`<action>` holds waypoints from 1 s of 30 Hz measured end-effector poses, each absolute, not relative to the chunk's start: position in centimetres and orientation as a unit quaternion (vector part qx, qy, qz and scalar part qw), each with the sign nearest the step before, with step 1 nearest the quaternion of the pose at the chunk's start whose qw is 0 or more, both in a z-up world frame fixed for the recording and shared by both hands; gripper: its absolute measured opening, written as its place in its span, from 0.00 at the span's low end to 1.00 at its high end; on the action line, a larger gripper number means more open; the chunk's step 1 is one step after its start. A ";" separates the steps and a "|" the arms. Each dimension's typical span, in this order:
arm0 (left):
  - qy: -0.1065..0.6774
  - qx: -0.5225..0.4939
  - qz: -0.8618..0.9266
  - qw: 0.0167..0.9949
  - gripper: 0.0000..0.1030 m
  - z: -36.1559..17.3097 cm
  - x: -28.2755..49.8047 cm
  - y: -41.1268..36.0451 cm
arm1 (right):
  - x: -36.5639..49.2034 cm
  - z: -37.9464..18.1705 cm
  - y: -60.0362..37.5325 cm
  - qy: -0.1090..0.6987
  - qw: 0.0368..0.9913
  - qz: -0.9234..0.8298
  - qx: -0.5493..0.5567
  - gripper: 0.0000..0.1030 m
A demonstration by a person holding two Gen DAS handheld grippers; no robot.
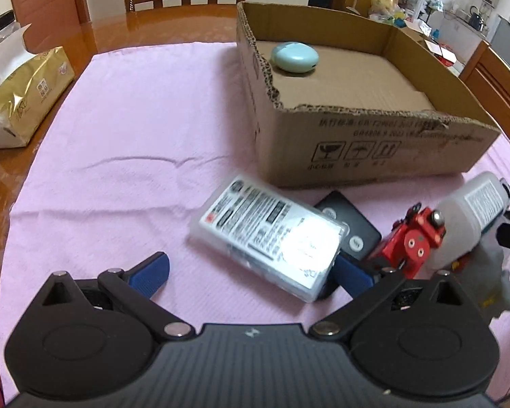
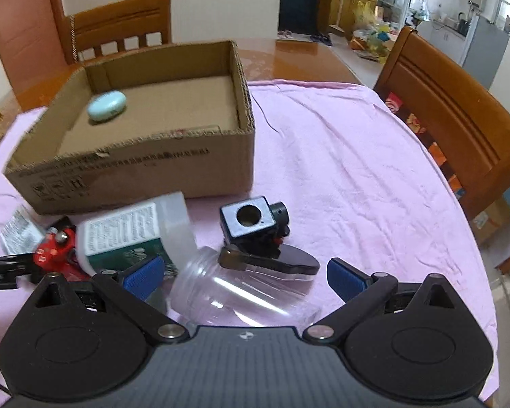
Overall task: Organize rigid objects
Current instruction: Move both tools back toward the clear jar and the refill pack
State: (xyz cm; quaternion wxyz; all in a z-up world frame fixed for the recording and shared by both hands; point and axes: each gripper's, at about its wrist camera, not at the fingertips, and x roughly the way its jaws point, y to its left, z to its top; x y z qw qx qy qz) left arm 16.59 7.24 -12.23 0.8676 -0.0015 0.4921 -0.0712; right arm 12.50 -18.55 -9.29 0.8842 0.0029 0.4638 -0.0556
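The clear plastic case with the printed label (image 1: 268, 238) lies flat on the pink cloth (image 1: 125, 129), just in front of the open cardboard box (image 1: 374, 149) and overlapping a flat black slab (image 1: 353, 227). It looks light, stiff and slick, so I'd take it across its short sides, low down, and squeeze gently; a lopsided pinch would probably skate off the glossy face.

The left gripper (image 1: 251, 273) stands wide open, its right finger tucked under or behind the case's near corner and the left one well clear.

Beside the case sit a small red metal bracket (image 1: 414, 241) and a white plastic bottle on its side (image 2: 132, 227).

Over by the right gripper (image 2: 244, 275), also spread open, a clear plastic jar (image 2: 234, 289) lies on its side between the blue pads, though whether they touch it I cannot tell. It should be light but round and slippery, best held across its body. Just behind it stands a black clamp block on a dark base (image 2: 255, 231), likely the heaviest piece.

Inside the box rests one pale blue oval case (image 2: 106, 105).
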 end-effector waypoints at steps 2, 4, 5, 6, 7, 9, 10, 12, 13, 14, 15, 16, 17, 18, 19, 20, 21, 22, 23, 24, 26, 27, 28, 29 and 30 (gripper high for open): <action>0.493 -0.002 -0.075 0.867 0.99 -12.3 16.5 7.4 | 12.6 -9.8 -18.6 0.471 0.880 -0.062 -0.001 1.00; 0.494 0.002 -0.078 0.866 0.99 -12.2 16.3 7.4 | 12.3 -9.9 -18.9 0.475 0.878 -0.063 0.004 1.00; 0.493 0.007 -0.080 0.866 0.99 -12.1 16.2 7.5 | 12.2 -9.9 -19.0 0.477 0.876 -0.065 0.004 1.00; 0.492 0.013 -0.082 0.866 0.99 -12.1 16.2 7.4 | 12.0 -9.9 -19.1 0.480 0.875 -0.065 0.003 1.00; 0.492 0.020 -0.085 0.867 0.99 -12.0 16.3 7.3 | 11.8 -9.9 -19.1 0.481 0.874 -0.067 0.002 1.00; 0.491 0.032 -0.089 0.866 0.99 -11.9 16.4 7.2 | 11.2 -10.0 -19.2 0.485 0.872 -0.070 -0.004 1.00; 0.490 0.039 -0.094 0.866 0.99 -11.8 16.5 7.1 | 10.9 -10.0 -19.3 0.488 0.870 -0.072 -0.006 1.00; 0.488 0.052 -0.102 0.865 0.99 -11.7 16.6 6.8 | 10.2 -10.3 -19.7 0.494 0.866 -0.073 -0.005 1.00; 0.486 0.060 -0.107 0.865 0.99 -11.7 16.7 6.6 | 10.0 -10.5 -20.0 0.497 0.865 -0.073 -0.002 1.00; 0.485 0.068 -0.112 0.864 0.99 -11.6 16.8 6.5 | 9.7 -10.7 -20.5 0.494 0.866 -0.072 0.007 1.00; 0.484 0.077 -0.117 0.864 0.99 -11.6 17.0 6.4 | 9.5 -10.8 -21.0 0.495 0.866 -0.070 0.017 1.00; 0.481 0.088 -0.122 0.864 0.99 -11.5 17.1 6.2 | 9.4 -11.1 -21.4 0.499 0.863 -0.070 0.026 1.00; 0.478 0.098 -0.127 0.863 0.99 -11.5 17.2 6.1 | 9.5 -11.3 -21.8 0.505 0.859 -0.070 0.032 1.00; 0.476 0.108 -0.131 0.863 0.99 -11.4 17.4 5.9 | 9.6 -11.7 -22.2 0.512 0.856 -0.070 0.033 1.00; 0.475 0.115 -0.137 0.861 0.99 -11.4 17.6 5.7 | 9.6 -12.0 -22.5 0.515 0.853 -0.070 0.033 1.00; 0.474 0.122 -0.143 0.860 0.99 -11.4 17.8 5.7 | 9.6 -12.3 -22.7 0.518 0.852 -0.070 0.033 1.00; 0.470 0.128 -0.149 0.860 0.99 -11.5 18.1 5.6 | 9.6 -12.6 -22.9 0.522 0.849 -0.069 0.033 1.00; 0.468 0.131 -0.154 0.860 0.99 -11.6 18.2 5.6 | 9.7 -12.8 -23.0 0.523 0.849 -0.069 0.032 1.00; 0.467 0.133 -0.159 0.860 0.99 -11.6 18.4 5.6 | 9.8 -13.1 -23.1 0.526 0.847 -0.070 0.030 1.00; 0.465 0.135 -0.162 0.860 0.99 -11.6 18.6 5.5 | 10.0 -13.4 -23.2 0.531 0.844 -0.071 0.027 1.00; 0.464 0.134 -0.171 0.859 0.99 -11.6 19.1 5.6 | 9.9 -13.7 -23.5 0.528 0.846 -0.069 0.028 1.00; 0.464 0.134 -0.177 0.858 0.99 -11.6 19.3 5.7 | 9.9 -13.8 -23.6 0.525 0.848 -0.067 0.025 1.00; 0.464 0.133 -0.182 0.857 0.99 -11.6 19.5 5.7 | 9.8 -13.8 -23.6 0.523 0.850 -0.062 0.022 1.00; 0.466 0.129 -0.184 0.856 0.99 -11.6 19.7 5.8 | 9.8 -13.8 -23.7 0.519 0.852 -0.057 0.018 1.00; 0.471 0.124 -0.182 0.854 0.99 -11.6 19.9 5.8 | 9.6 -13.9 -23.7 0.515 0.856 -0.052 0.015 1.00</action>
